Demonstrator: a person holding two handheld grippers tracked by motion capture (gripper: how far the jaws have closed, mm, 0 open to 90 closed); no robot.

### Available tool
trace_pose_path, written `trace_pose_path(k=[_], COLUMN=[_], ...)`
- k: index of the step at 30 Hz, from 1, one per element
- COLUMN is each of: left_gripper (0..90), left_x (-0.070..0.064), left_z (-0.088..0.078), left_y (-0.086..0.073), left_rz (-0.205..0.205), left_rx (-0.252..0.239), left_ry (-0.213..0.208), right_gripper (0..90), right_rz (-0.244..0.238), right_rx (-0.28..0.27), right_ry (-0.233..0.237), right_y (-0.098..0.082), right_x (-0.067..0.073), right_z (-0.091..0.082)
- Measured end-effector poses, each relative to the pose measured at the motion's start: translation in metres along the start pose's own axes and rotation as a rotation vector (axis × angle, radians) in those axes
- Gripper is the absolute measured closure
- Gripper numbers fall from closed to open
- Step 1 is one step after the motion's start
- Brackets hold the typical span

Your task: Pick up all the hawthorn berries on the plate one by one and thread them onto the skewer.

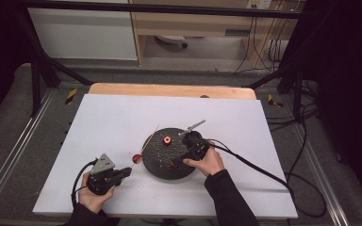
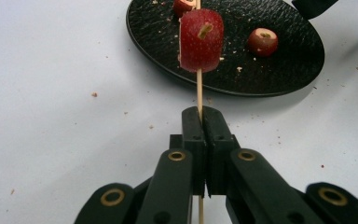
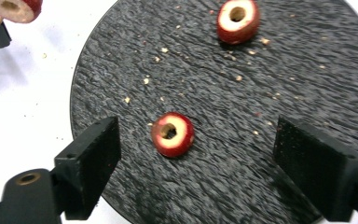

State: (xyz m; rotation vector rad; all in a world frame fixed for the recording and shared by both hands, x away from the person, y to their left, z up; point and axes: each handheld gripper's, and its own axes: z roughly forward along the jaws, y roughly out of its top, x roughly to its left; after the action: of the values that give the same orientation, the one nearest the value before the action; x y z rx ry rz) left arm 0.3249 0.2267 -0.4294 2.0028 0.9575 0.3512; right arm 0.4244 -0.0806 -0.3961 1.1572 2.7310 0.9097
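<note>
The left hand-held gripper pinches a wooden skewer carrying a red fruit piece at the black plate's 9 o'clock edge; the right hand-held gripper is wide around a cored fruit ring.

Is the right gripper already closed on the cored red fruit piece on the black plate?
No: in the right gripper view the right gripper stands open, its jaws apart on either side of the cored fruit piece, touching neither side.

My left gripper sits near-left of the plate, its skewer carrying one fruit piece at the plate's left edge. My right gripper straddles a cored piece on the plate; another piece lies farther in.
</note>
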Motion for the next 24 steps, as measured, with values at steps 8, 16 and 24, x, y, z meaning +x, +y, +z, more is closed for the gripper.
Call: trace_pose_path(k=[8,16,24], left_gripper=[88.5,88.5,88.5], left_x=[0.001,0.001,0.001], left_z=[0.001,0.002,0.002], left_y=[-0.001,-0.001,-0.001], left_rz=[-0.004,-0.005,-0.007], left_rx=[0.005,0.011,0.011], left_ry=[0.002,0.000,-0.003], right_gripper=[30.9,43.1,51.3], right_rz=[-0.003,0.020,0.043], right_rx=[0.066,0.117,0.145], right_ry=[0.029,0.060,0.072], right_y=[0.010,0.013,0.014], right_x=[0.007,0.006,0.004], right_z=[0.010,0.021,0.027])
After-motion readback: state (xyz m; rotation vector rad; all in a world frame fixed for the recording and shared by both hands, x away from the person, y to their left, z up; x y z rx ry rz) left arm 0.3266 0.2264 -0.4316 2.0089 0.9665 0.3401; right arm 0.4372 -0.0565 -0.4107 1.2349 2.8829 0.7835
